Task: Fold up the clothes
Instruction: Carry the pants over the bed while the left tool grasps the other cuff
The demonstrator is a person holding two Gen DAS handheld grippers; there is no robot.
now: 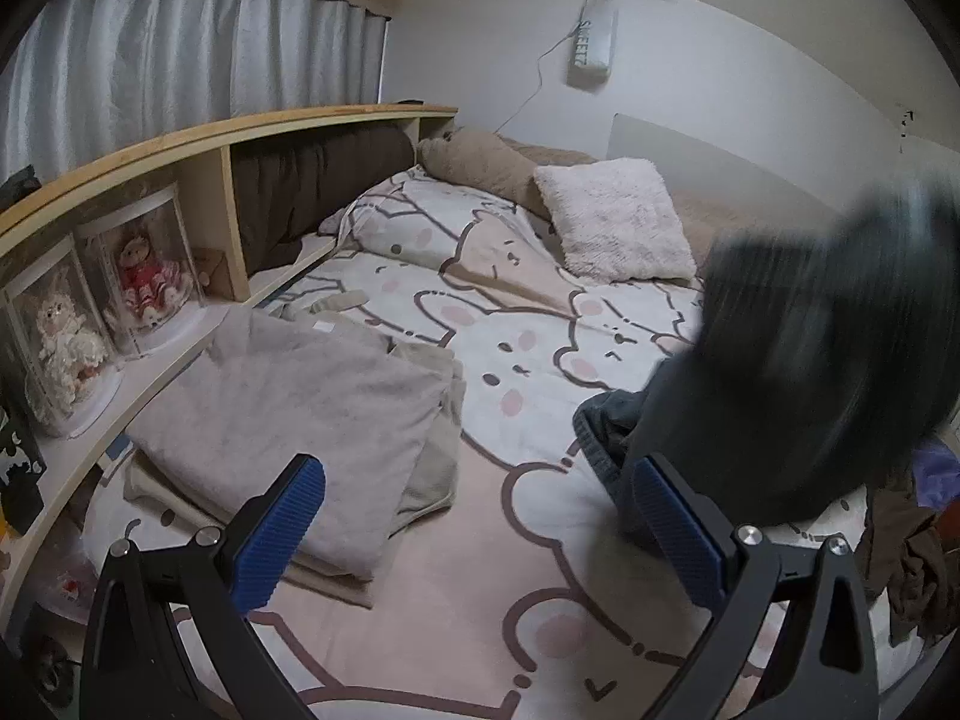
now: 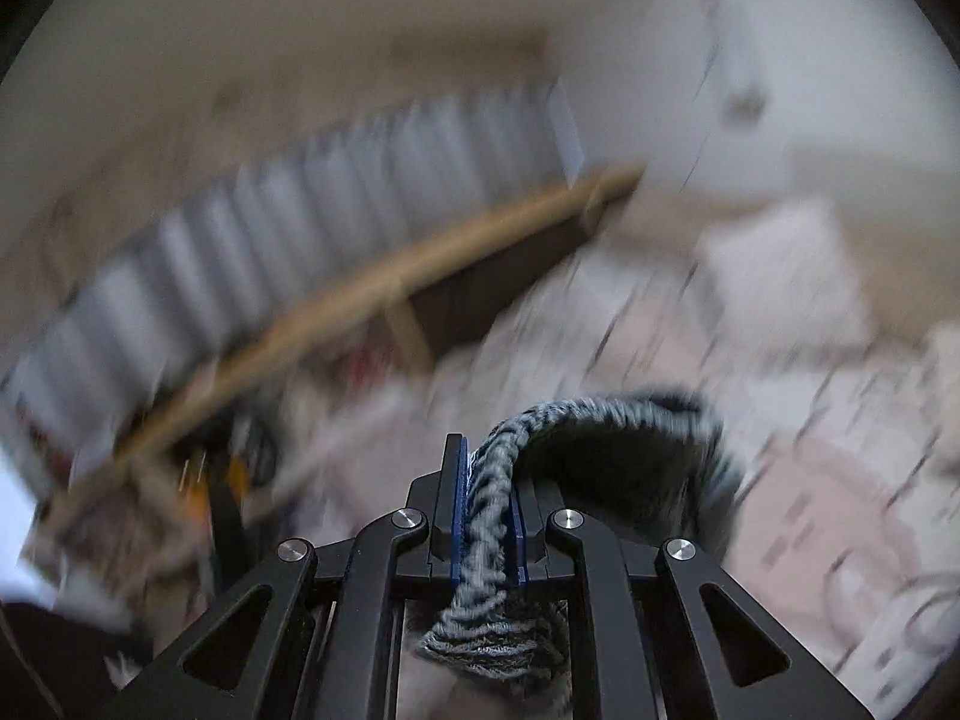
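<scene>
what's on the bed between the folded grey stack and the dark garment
Nothing: in the left wrist view, only bare bunny-print bedspread separates the folded grey stack from the dark garment.

Bunny-print bedspread (image 1: 528,324), fluffy white pillow (image 1: 618,219) near the wall, wooden shelf (image 1: 228,126) with two boxed dolls (image 1: 144,276), grey curtains (image 1: 180,54) above.

The left gripper (image 1: 480,531) holds its fingers wide apart; the right gripper (image 2: 487,525) is clamped.

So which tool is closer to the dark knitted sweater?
Right. The right tool is clamped on the dark knitted sweater; the left tool is open beside it, not gripping.
</scene>
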